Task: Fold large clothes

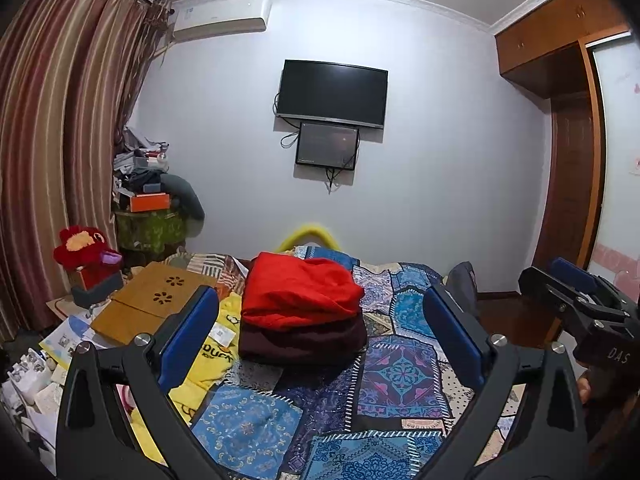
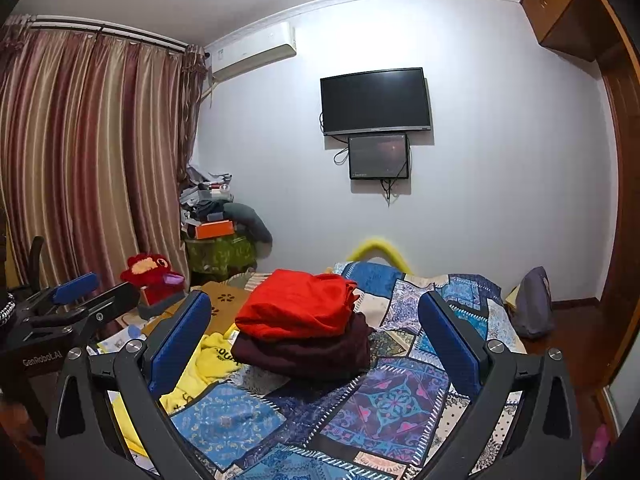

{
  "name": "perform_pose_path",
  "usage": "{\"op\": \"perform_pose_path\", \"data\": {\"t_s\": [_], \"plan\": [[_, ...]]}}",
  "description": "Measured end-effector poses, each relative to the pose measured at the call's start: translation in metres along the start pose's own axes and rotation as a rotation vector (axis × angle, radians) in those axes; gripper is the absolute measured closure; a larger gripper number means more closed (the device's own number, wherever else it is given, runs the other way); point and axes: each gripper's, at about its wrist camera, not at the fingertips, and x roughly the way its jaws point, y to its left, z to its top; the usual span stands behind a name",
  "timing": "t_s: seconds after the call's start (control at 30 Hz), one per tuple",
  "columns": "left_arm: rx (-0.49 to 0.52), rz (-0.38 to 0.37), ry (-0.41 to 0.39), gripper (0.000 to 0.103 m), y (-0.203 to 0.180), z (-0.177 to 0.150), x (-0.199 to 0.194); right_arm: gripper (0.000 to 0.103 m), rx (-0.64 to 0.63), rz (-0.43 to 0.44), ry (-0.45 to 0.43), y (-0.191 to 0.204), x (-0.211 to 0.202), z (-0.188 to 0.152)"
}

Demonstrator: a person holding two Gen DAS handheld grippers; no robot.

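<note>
1. Left wrist view: a folded red garment (image 1: 300, 296) sits stacked on a folded dark maroon garment (image 1: 302, 342), mid-bed on the patchwork bedspread (image 1: 400, 372), toward the foot end. Both look finished, edges squared.
2. Yellow garment (image 1: 208, 360) lies unfolded and rumpled beside the stack, along the bed's left edge, touching the maroon piece or just beside it; which one cannot be told. Printed lettering shows on it.
3. Judgement: the step in hand is a pause between items. Two pieces done, the yellow one is likely next.
4. Left gripper (image 1: 320, 340): fingers spread wide, blue pads apart, nothing between them, touching no cloth. It hovers above the bed, aimed at the stack.
5. Right gripper (image 2: 316, 340): likewise spread wide, empty, clear of the fabric. From the left wrist view it shows at the right border, held off the bed's right side.
6. Next move, as a guess: both tongs swing toward the left edge, pinch the yellow garment at shoulders or hem, and drag it onto the bare bedspread near the head-side of the stack to lay it flat.
7. Risk: a wooden board (image 1: 148, 304) and loose papers (image 1: 60, 344) crowd the left edge; a low sweep could snag them. The stack could topple if brushed.
</note>
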Motion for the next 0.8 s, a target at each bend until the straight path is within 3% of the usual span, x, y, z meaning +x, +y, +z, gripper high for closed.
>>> {"op": "perform_pose_path", "data": {"t_s": [0.8], "plan": [[0.018,-0.016,-0.007,0.0,-0.0037,-0.0013,-0.0016,0.0,0.005,0.0,0.014,0.0004,0.0017,-0.0031]]}}
